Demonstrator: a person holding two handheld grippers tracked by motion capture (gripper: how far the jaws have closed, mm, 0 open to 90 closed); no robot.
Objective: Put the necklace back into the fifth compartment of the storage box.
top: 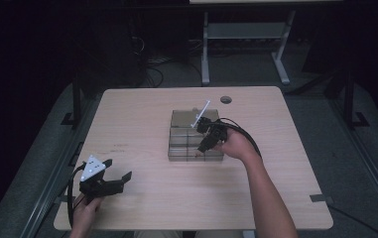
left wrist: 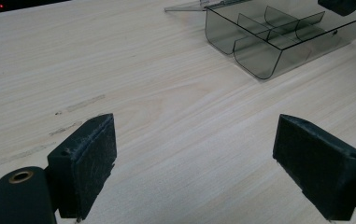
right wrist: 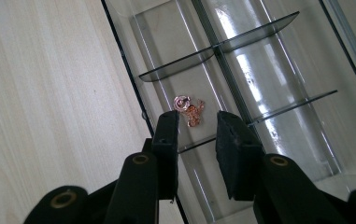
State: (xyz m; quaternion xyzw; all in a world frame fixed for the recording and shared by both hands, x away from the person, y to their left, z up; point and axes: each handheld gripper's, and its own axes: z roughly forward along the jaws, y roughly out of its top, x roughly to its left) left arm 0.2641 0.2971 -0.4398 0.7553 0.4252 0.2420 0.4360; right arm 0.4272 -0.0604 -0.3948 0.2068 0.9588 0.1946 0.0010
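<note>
Chain — small, coppery, bunched in a tray compartment, axis unclear; right gripper fingers part-open just above, gripping nothing. Left gripper wide open — empty.

Organizer box mid-table; chain in box compartment; lid behind.

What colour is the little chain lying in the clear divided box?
Rose-gold, a coppery pink. The chain shows best in the right gripper view, in a compartment of the box.
</note>
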